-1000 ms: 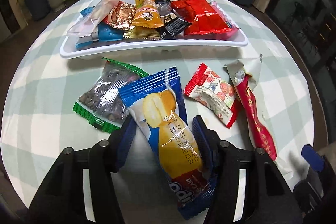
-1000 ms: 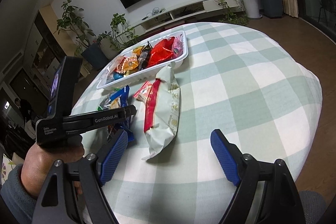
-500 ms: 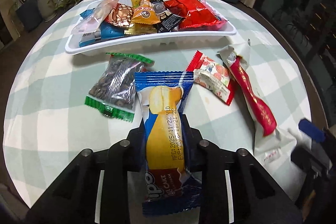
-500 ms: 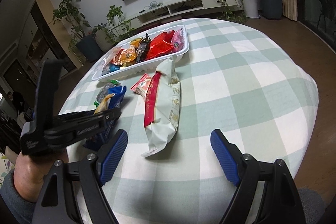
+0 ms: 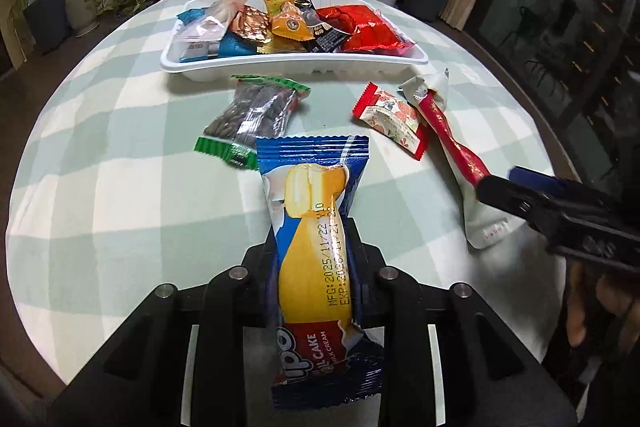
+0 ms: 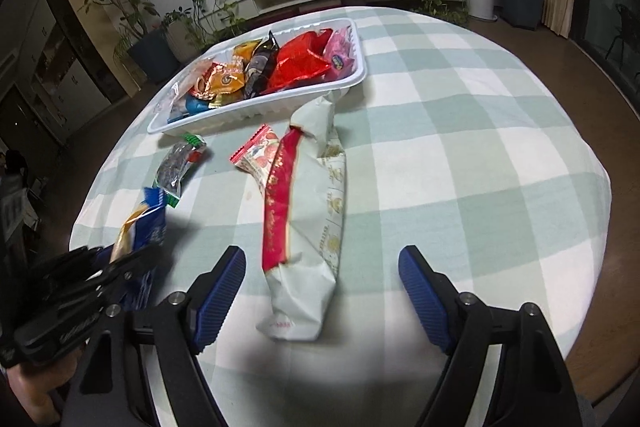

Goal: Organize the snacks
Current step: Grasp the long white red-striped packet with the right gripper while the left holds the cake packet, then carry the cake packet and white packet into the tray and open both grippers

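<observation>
Setting: a round table [image 6: 460, 147] under a green and white checked cloth, in a living room with potted plants along the far wall.

Left gripper [image 5: 314, 263]: its jaws are pressed tight against both sides of a blue roll cake packet [image 5: 316, 247], gripping it at mid-length. The packet points lengthwise away from the camera, its crimped blue end toward the tray. In the right wrist view the same packet [image 6: 142, 223] shows at the table's left edge, blurred.

Right gripper [image 6: 322, 291]: its jaws stand wide apart with nothing between them, held above the near end of a long white and red packet [image 6: 308, 227].

Tray [image 5: 292, 65]: a white rectangular tray near the table's far edge, filled with mixed snacks, among them a red bag [image 5: 368, 31], an orange packet [image 5: 288, 19] and a black packet [image 5: 320, 31].

Loose snacks on the cloth: a clear packet of dark seeds with green ends [image 5: 252, 115] lies just in front of the tray's near wall, left of centre. A small red and white packet [image 5: 390, 119] lies to its right, its edge touching the long white and red packet [image 5: 452, 143], which stretches from the tray's right end toward the table's near edge.

Whether the roll cake packet touches the cloth: cannot tell.
</observation>
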`<state>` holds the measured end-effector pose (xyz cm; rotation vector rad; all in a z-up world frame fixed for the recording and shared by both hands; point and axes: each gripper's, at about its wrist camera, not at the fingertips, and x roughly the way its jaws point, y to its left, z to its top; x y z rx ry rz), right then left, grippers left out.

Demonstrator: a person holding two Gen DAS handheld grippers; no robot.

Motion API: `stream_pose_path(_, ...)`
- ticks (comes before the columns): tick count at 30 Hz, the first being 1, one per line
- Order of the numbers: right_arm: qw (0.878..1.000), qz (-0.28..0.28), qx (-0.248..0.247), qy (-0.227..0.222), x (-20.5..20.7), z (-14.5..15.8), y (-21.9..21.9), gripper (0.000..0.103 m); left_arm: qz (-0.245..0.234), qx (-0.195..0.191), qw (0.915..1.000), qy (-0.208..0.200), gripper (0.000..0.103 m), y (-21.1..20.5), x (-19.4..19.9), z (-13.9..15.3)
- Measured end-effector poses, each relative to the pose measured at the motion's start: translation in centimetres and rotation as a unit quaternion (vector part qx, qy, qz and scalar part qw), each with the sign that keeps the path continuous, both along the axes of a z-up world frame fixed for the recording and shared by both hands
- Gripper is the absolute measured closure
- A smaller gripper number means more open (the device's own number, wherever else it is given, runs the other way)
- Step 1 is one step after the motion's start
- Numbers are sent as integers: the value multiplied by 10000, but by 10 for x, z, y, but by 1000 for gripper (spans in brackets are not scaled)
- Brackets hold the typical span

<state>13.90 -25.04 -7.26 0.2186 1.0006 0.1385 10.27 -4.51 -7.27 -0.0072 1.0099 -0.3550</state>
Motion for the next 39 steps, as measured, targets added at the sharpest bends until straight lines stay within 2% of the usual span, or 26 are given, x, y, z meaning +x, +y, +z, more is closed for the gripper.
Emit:
stream_pose_path(10, 9976, 281, -464, 441, 36, -13, 19, 44, 40, -94, 9999, -47, 78, 11, -8, 1)
stream_pose_path(14, 9965, 324, -674, 373, 41, -14, 23, 50, 45, -99, 9999, -39, 78, 11, -7, -1)
stream_pose_path(16, 9960, 323, -776, 307, 39, -15, 23, 59, 48, -100, 9999, -40, 78, 11, -7, -1)
stream_pose_path(17, 9957, 324, -817, 278, 37, -16, 22, 60, 51, -95, 9999, -40, 78, 11, -7, -1)
stream_pose_path(21, 9963, 275, -789, 212, 32, -15, 18, 69, 46, -75, 10000, -36, 78, 9, -8, -2)
stream_pose_path(29, 9987, 22, -506, 83, 7, -13, 4, 79, 41, -51, 10000, -50, 78, 8, -8, -2)
stream_pose_path(39, 9983, -320, 464, -142, -21, 2, -24, 80, 52, -214, 9997, -99, 78, 12, -8, 4)
